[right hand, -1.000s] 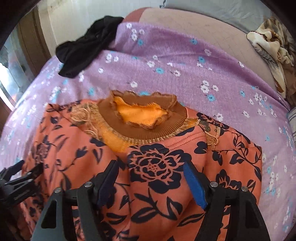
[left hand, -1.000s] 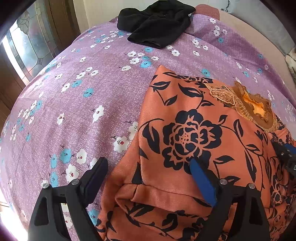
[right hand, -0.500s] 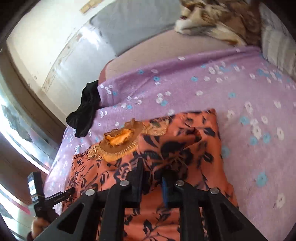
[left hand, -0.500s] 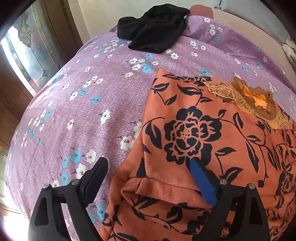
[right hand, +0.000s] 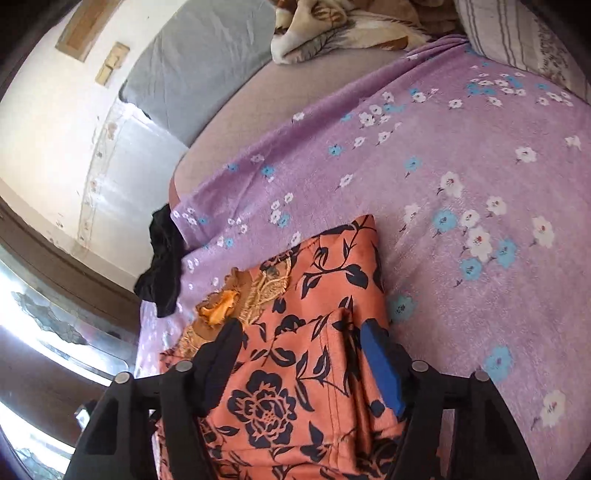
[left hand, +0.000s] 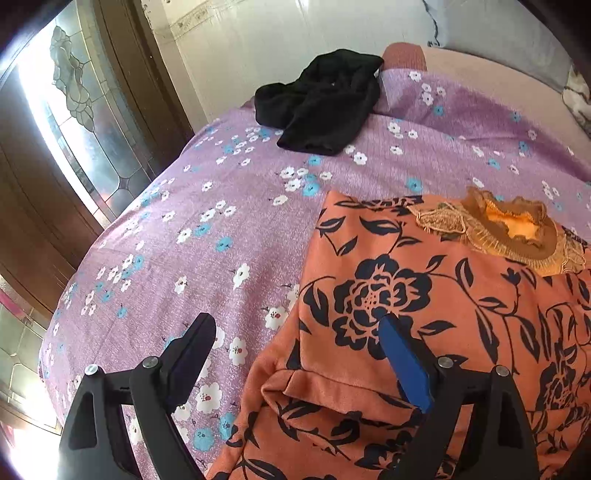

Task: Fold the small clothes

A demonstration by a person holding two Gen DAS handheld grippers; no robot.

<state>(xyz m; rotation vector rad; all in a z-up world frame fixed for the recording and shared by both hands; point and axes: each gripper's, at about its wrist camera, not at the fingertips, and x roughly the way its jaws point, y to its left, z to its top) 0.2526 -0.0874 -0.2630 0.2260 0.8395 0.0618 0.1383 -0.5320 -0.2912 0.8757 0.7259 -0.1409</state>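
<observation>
1. Orange floral top (left hand: 424,295) lies on the bed, over the purple flowered sheet (left hand: 184,240), partly folded; its brown frilled collar (left hand: 517,229) points toward the far side of the bed.
2. In my right view a sleeve or side panel lies folded inward over the body of the top (right hand: 314,332) (edge runs roughly lengthwise between the fingers).
3. My left claw (left hand: 295,354) is spread wide and holds nothing: the black finger is over the sheet, the blue-padded one over the top near a hem fold.
4. My right claw (right hand: 299,354) is also wide open, empty, both fingers straddling the folded panel.
5. Black garment (left hand: 325,107) sits crumpled at the far corner of the sheet, well apart from the top.
6. Patterned blanket (right hand: 351,26) beyond the sheet; stained-glass window (left hand: 66,110) to the left.
</observation>
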